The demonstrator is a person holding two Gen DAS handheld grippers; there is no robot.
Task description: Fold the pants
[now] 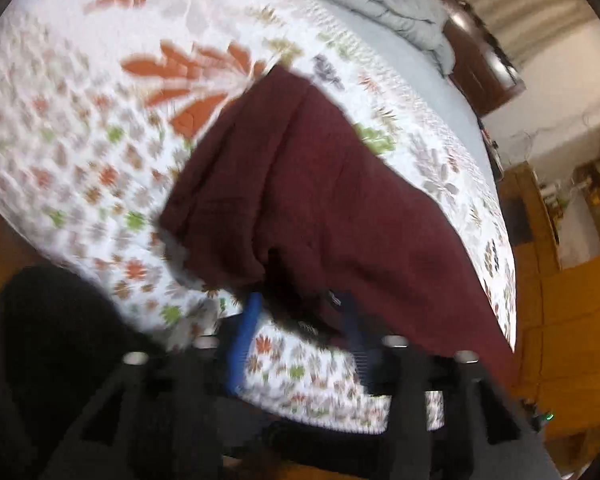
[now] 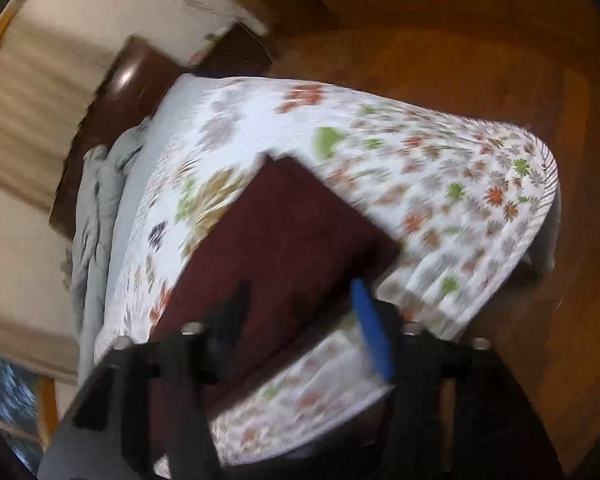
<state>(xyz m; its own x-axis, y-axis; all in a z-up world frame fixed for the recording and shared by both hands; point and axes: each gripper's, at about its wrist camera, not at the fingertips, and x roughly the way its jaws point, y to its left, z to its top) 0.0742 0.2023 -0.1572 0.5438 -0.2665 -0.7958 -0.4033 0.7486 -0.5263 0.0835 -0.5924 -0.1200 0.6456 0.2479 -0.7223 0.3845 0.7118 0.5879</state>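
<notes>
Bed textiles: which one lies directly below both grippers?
The dark maroon pants, flat on the floral quilt; the grey blanket is bunched by the headboard.

Open right tongs (image 2: pixel 300 316) over maroon pants (image 2: pixel 284 232), floral quilt (image 2: pixel 440 184)

Nothing readable turns up in either view: a small pale mark on the maroon pants (image 1: pixel 334 298) is too blurred to make out.

both wrist views look steeply down, close (shared: pants (image 1: pixel 320 200)).
</notes>
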